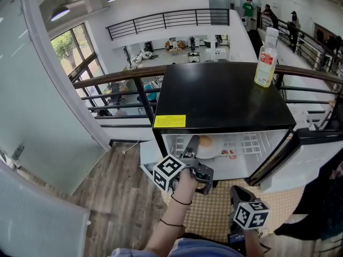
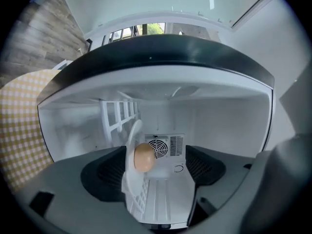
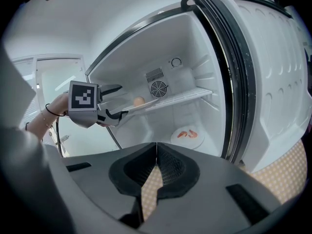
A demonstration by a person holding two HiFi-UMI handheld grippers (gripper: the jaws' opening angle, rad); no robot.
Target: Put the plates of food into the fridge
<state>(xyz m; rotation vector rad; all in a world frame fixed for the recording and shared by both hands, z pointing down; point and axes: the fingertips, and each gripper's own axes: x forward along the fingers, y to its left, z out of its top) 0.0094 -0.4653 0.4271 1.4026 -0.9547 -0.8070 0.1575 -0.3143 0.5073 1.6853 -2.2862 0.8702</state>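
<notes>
A white plate (image 1: 210, 149) with a round brown bun (image 1: 204, 141) lies on the wire shelf (image 3: 187, 96) of the open mini fridge (image 1: 220, 98). My left gripper (image 1: 191, 154) is at the fridge mouth, open, with the plate's near rim (image 2: 129, 152) between its jaws; in the left gripper view the rim lies close to one pad and well clear of the other. In the right gripper view this gripper (image 3: 121, 100) spans the plate's edge. Another plate with reddish food (image 3: 189, 134) sits on the fridge floor. My right gripper (image 1: 239, 193) hangs lower, in front of the fridge, shut and empty (image 3: 156, 157).
The fridge door (image 1: 300, 159) stands open at the right. A clear bottle (image 1: 266, 58) stands on the black fridge top. A checked mat (image 1: 214, 218) covers the floor in front, and a railing (image 1: 115, 76) runs behind. A dark-clothed person (image 1: 321, 208) is at the right.
</notes>
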